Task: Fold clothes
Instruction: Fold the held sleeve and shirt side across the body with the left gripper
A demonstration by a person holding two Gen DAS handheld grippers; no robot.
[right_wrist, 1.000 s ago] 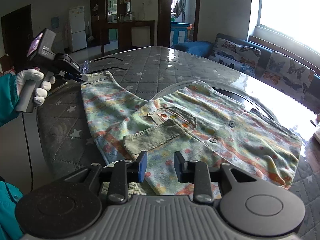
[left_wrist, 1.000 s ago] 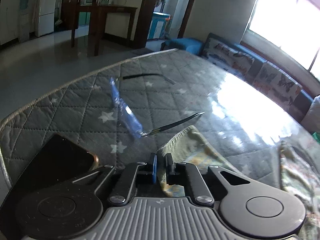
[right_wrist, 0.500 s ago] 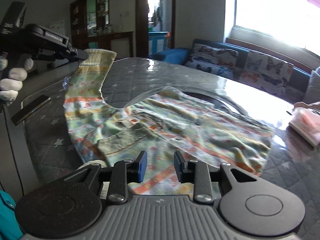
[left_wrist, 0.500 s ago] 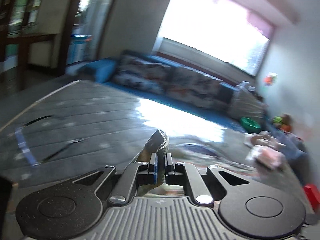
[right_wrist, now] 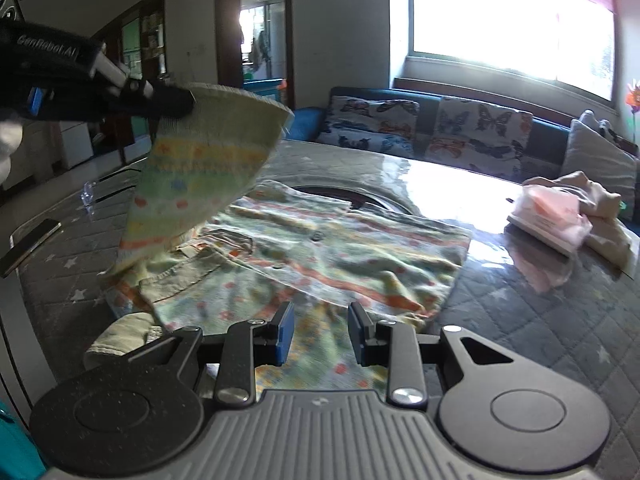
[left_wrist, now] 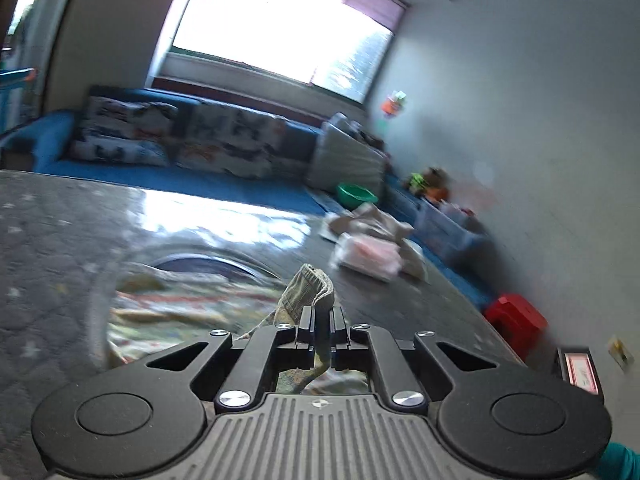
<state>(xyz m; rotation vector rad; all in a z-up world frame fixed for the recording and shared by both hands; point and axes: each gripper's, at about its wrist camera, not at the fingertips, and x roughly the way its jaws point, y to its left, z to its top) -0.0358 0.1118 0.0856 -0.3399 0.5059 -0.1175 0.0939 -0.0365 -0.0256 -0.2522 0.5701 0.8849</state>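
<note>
Patterned shirt (right_wrist: 320,256) soft, light, limp; lies spread on quilted desk (right_wrist: 540,320). Left gripper (left_wrist: 322,316) pinches sleeve cuff (right_wrist: 224,112), lifted above body. Right gripper (right_wrist: 320,332) spread, empty, over hem. Best hold: cuffs, hems.

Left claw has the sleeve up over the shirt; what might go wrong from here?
1. The left claw pinches only the sleeve cuff edge, so it may slip out mid-fold.
2. The right claw hovers open, pinning nothing, so the shirt could drag or bunch on the glossy table.

Black gripper (right_wrist: 320,334), seemingly teal sleeve (left_wrist: 624,462)
</note>
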